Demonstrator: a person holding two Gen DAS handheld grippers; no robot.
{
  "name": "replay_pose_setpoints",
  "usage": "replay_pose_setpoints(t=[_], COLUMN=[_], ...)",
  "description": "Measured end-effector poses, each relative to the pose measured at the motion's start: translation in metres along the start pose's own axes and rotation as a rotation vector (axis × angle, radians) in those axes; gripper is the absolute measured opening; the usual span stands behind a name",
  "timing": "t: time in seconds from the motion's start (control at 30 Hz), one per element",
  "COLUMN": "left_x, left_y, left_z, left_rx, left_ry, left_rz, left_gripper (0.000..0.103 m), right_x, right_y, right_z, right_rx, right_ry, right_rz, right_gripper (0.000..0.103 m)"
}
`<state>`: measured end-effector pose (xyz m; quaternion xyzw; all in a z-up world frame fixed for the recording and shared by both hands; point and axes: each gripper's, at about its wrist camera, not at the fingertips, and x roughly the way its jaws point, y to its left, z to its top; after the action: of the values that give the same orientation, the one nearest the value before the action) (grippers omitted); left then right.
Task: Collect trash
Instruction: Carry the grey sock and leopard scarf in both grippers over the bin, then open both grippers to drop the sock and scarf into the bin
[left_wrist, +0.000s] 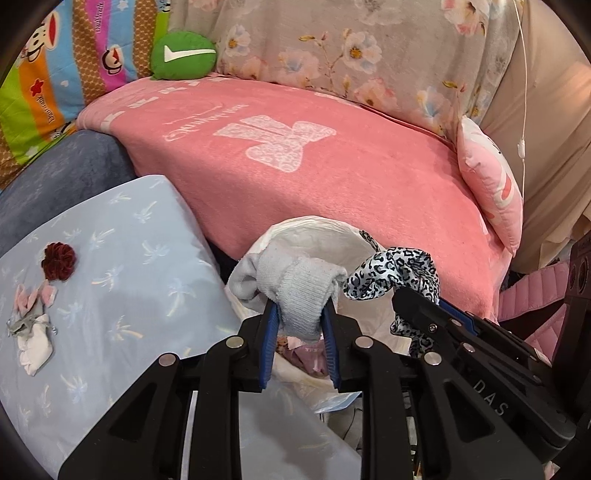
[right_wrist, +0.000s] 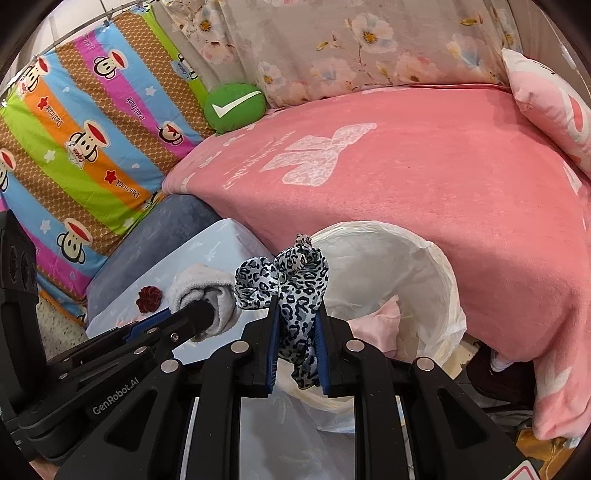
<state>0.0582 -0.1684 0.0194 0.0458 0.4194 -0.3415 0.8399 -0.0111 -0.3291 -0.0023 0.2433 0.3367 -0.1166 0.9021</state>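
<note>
Left gripper (left_wrist: 300, 325): jaws pinch a rolled grey sock (left_wrist: 303, 291). The sock bulges out above the blue pads toward 12 o'clock and hangs over the mouth of the white-lined trash bin (left_wrist: 317, 230).

Right gripper (right_wrist: 297, 325): jaws pinch a leopard-print fabric strip (right_wrist: 291, 284). Its knotted loops stand at 12 o'clock from the pads; its loose tail hangs between them toward 6 o'clock. The bin opening lies at 2 o'clock from this gripper, with a pink scrap (right_wrist: 376, 321) already inside.

In the left wrist view, the right gripper enters from 4 o'clock, just beside the sock.

On the light blue pillow (left_wrist: 110, 266), at 9 o'clock from the left gripper, lie a dark red scrunchie (left_wrist: 59, 261) and a small white and pink cloth bundle (left_wrist: 31, 332). The pink blanket (left_wrist: 332, 166) lies behind the bin.
</note>
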Motion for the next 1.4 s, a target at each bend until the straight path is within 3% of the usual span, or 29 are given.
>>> replay_pose_setpoints(t=[0.17, 0.23, 0.3, 0.4, 0.67, 1.4], left_x=[0.008, 0.009, 0.009, 0.007, 0.008, 0.001], left_y=[-0.012, -0.014, -0.014, -0.01, 0.006, 0.039], left_z=[0.005, 0.006, 0.007, 0.008, 0.007, -0.006], left_rx=[0.017, 0.015, 0.009, -0.005, -0.051, -0.133], left_ry=[0.002, -0.007, -0.019, -0.037, -0.03, -0.026], left_rz=[-0.019, -0.011, 0.001, 0.024, 0.058, 0.095], left_gripper=[0.028, 0.037, 0.056, 0.066, 0.066, 0.066], right_x=[-0.002, -0.002, -0.001, 0.001, 0.009, 0.021], right_y=[-0.013, -0.017, -0.018, -0.02, -0.013, 0.014], right_z=[0.004, 0.007, 0.011, 0.015, 0.018, 0.001], right_rx=[0.018, 0.022, 0.023, 0.028, 0.011, -0.036], right_ry=[-0.009, -0.015, -0.023, -0.027, -0.019, 0.025], right_rz=[-0.022, -0.027, -0.035, -0.04, -0.044, -0.02], right_gripper=[0.02, 0.02, 0.021, 0.023, 0.037, 0.043])
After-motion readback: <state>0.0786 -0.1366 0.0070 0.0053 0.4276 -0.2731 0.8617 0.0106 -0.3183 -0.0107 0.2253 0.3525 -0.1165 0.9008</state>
